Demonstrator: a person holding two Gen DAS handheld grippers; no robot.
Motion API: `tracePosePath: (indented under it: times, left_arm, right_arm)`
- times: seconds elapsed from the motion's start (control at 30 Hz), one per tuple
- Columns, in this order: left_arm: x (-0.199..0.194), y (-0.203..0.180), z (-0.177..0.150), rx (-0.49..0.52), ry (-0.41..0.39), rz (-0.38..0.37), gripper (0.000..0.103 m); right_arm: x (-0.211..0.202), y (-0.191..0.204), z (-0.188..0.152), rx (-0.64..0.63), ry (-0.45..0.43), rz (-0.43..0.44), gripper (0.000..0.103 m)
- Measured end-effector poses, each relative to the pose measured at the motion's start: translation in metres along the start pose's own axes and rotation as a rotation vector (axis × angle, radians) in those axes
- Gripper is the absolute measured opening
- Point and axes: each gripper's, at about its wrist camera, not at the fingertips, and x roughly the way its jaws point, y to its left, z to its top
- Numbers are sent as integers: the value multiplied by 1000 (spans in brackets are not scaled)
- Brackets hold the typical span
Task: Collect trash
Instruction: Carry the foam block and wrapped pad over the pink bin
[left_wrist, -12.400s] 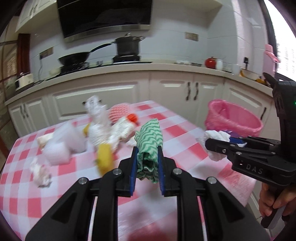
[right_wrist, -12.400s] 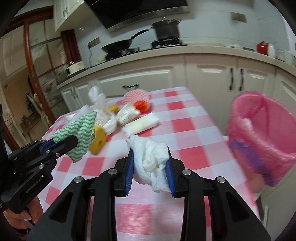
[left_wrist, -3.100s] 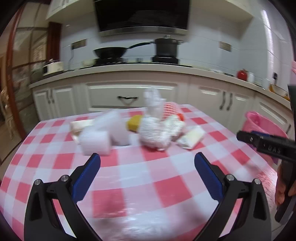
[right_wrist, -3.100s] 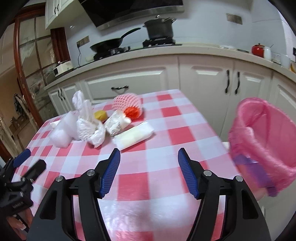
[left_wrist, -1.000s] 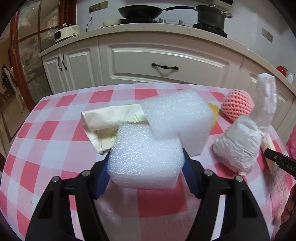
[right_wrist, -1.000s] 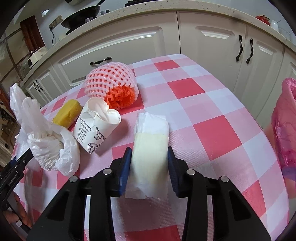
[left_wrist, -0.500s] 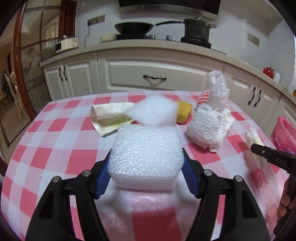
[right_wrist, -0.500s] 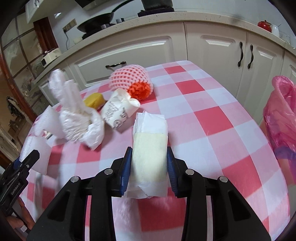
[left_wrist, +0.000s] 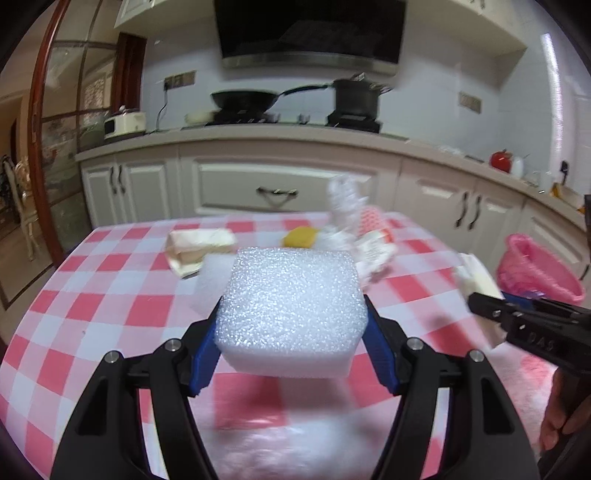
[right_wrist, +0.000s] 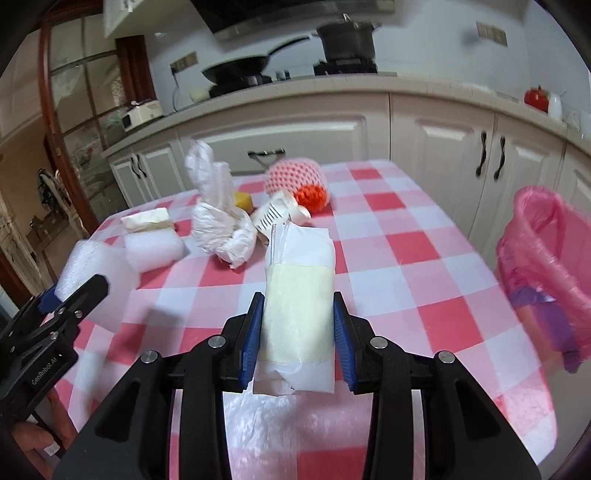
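Above the red-and-white checked table (left_wrist: 110, 295), the left gripper (left_wrist: 291, 343) has its fingers clenched on a white foam block (left_wrist: 291, 302). Further right, the right gripper (right_wrist: 297, 339) grasps a cream-and-white plastic packet (right_wrist: 299, 295). The pink-lined bin (right_wrist: 546, 266) stands beyond the table's right edge.

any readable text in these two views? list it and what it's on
"GenRobot.AI": on the black body of the left tongs, seen in the right wrist view.
"DAS": on the black body of the right tongs, seen in the left wrist view; the first letter is faint.
Black print on the white cup: too small to read.
Print on the cream packet: blurred.
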Motion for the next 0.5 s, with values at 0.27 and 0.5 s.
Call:
tracePosePath:
  times: [0.27, 0.5]
  left_arm:
    - [-23, -44, 11, 49, -91, -93, 66]
    - [-21, -89, 18, 93, -121, -191, 66]
  right_arm:
    - [-48, -16, -1, -22, -122, -21, 35]
    - [-81, -60, -1, 10, -181, -84, 35]
